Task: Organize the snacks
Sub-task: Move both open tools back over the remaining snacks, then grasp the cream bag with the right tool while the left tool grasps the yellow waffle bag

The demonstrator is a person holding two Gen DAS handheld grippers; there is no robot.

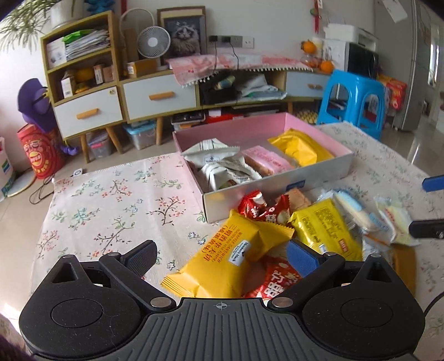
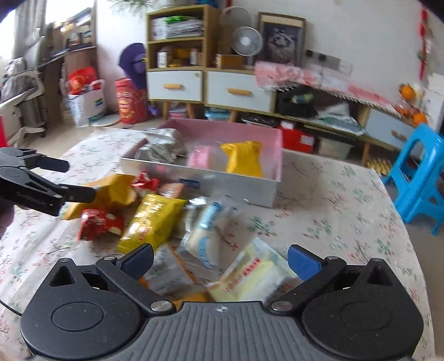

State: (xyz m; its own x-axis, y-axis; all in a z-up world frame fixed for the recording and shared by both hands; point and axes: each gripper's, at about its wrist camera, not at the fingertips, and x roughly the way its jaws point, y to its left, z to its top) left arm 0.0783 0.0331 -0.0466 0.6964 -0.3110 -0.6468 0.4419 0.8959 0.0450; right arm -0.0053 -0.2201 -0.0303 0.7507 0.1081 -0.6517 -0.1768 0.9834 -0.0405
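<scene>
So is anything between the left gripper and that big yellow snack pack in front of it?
Nothing visible. The left gripper is open, and the yellow snack pack lies between its fingers on top of the pile, uncovered. The pink box stands just behind.

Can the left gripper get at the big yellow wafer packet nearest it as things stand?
Probably yes. The left gripper is open with the yellow wafer packet lying between its fingers, on top of the pile. Nothing covers it; a red packet is partly tucked under it.

White wall (image 1: 277, 22); pale tiled floor (image 1: 16, 205). Low wooden cabinet (image 1: 155, 97) with white drawers, open shelf unit (image 1: 80, 55), small fan (image 1: 153, 41), framed cat picture (image 1: 184, 34). Blue plastic stool (image 1: 355, 100) at right.
</scene>
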